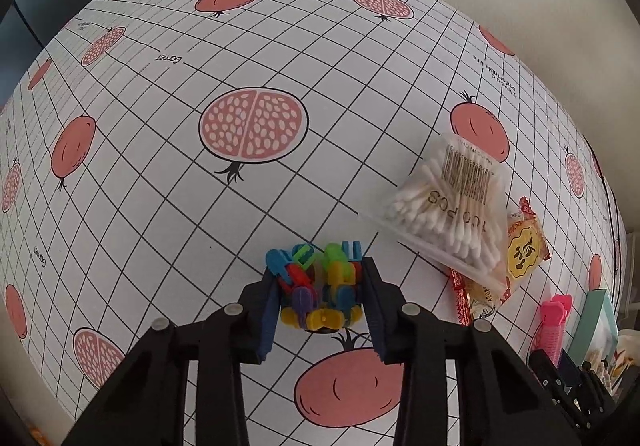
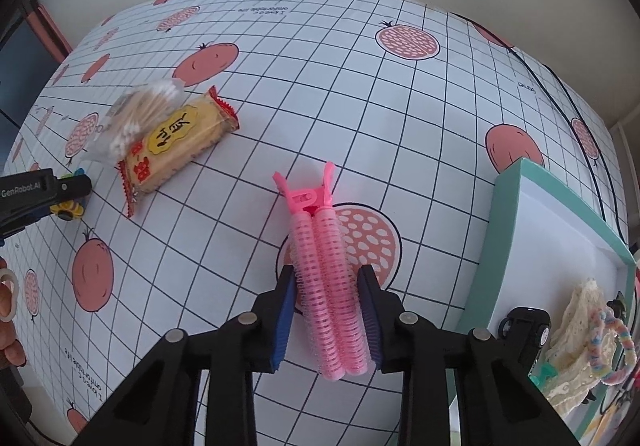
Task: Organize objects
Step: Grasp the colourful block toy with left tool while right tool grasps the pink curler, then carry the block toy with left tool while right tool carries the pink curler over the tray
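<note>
Both grippers are at the grasping step, each closed down around a small item on the pomegranate-print tablecloth (image 1: 168, 150).

The left gripper (image 1: 323, 288) points steeply down at a multicoloured cluster of small plastic clips (image 1: 318, 282). Its blue-padded jaws stand narrow on either side of the cluster, and the pads appear to press its flanks, so it looks gripped, though the cluster seems not yet lifted from the cloth. Just to its right lie a clear bag of cotton swabs (image 1: 448, 202) and, partly under that bag, a yellow wrapped snack (image 1: 524, 250).

The right gripper (image 2: 326, 310) also points steeply down. Its jaws have drawn in against the lower half of a pink hair-roller clip (image 2: 326, 278), which lies lengthwise between them with its forked handle end pointing away from the camera. The pads touch the ribbed rollers on both sides. To the right stands a teal-rimmed box (image 2: 508, 222) with a white floor; inside it already rest a black toy car (image 2: 524, 326), a piece of cream lace (image 2: 580, 322) and a pastel bracelet (image 2: 616, 342).

The box is probably the destination. The next move therefore calls for raising the roller clip clear of the cloth, carrying it over the near teal wall and letting go on a bare patch of the floor. The clip cluster has the longer trip across, past the swabs and the snack, and its loose shape may shift in the grip.
</note>
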Tool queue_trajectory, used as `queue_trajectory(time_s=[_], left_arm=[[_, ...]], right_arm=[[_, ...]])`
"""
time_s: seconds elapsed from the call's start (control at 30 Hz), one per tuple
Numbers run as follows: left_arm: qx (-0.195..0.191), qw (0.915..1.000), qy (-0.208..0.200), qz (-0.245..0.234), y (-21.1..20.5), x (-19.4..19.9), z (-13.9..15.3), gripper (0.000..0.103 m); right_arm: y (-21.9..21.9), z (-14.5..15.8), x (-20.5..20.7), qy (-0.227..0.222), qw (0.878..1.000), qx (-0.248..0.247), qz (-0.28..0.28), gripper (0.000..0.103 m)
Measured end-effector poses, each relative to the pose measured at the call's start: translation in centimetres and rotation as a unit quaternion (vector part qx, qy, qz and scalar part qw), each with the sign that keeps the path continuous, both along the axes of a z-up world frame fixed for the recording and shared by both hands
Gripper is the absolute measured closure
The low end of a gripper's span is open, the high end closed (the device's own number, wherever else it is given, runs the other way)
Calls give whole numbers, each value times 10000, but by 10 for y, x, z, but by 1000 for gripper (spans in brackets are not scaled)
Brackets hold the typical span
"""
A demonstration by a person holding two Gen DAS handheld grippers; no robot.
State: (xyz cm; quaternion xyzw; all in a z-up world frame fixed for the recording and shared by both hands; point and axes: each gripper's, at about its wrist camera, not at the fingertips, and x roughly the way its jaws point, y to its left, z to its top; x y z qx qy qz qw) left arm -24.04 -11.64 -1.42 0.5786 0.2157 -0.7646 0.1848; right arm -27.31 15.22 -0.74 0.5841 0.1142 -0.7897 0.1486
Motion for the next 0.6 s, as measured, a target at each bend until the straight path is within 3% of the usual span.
queue_trajectory(time_s=[0.3,0.6], left_arm=[[116,9998,79,147,-7,2,2,64],[187,9989,270,334,-25,9,19,64]], right_arm=[[11,6,-5,-69,9996,-266,-74,75],[16,38,-4,91,9976,-651,-213,75]])
